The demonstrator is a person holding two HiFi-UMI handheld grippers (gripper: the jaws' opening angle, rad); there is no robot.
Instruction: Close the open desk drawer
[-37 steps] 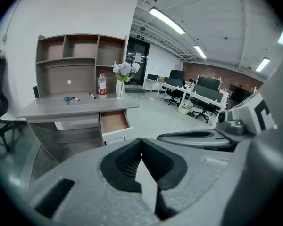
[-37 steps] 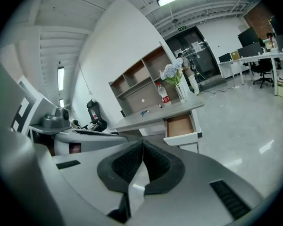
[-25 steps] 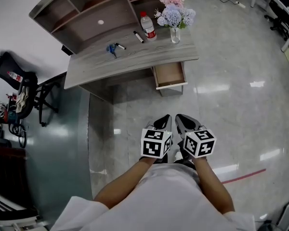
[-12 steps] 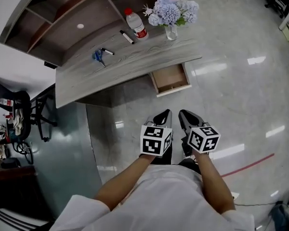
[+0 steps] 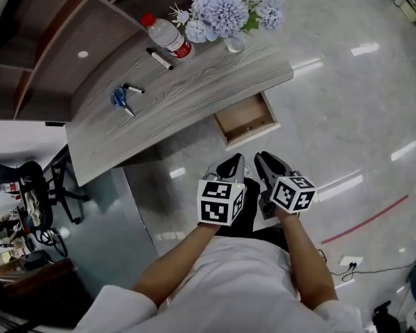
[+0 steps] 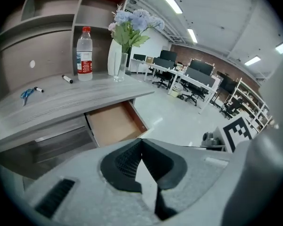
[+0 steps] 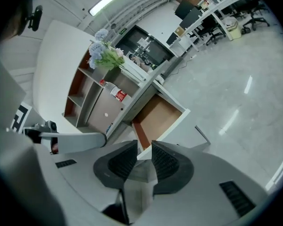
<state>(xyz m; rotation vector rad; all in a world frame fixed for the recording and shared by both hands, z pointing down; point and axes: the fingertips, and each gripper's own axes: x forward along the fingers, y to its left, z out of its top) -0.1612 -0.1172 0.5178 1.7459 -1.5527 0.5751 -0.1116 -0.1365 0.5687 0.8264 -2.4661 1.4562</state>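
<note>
Seen from the head view, a grey wood-grain desk [image 5: 194, 89] runs across the upper half of the frame. Its drawer [image 5: 246, 120] stands pulled out, just right of centre, showing a bare brown inside. Just below it, at centre, a person holds two grippers side by side, near the drawer front but apart from it. The left gripper [image 5: 232, 165] has its jaws closed together, with nothing between them. The right gripper [image 5: 265, 164] shows a narrow gap; its jaws are opening and hold nothing. On the desk top stand a water bottle [image 5: 168, 36] and a vase of flowers [image 5: 225, 9], with blue scissors [image 5: 121, 99] lying further left.
</note>
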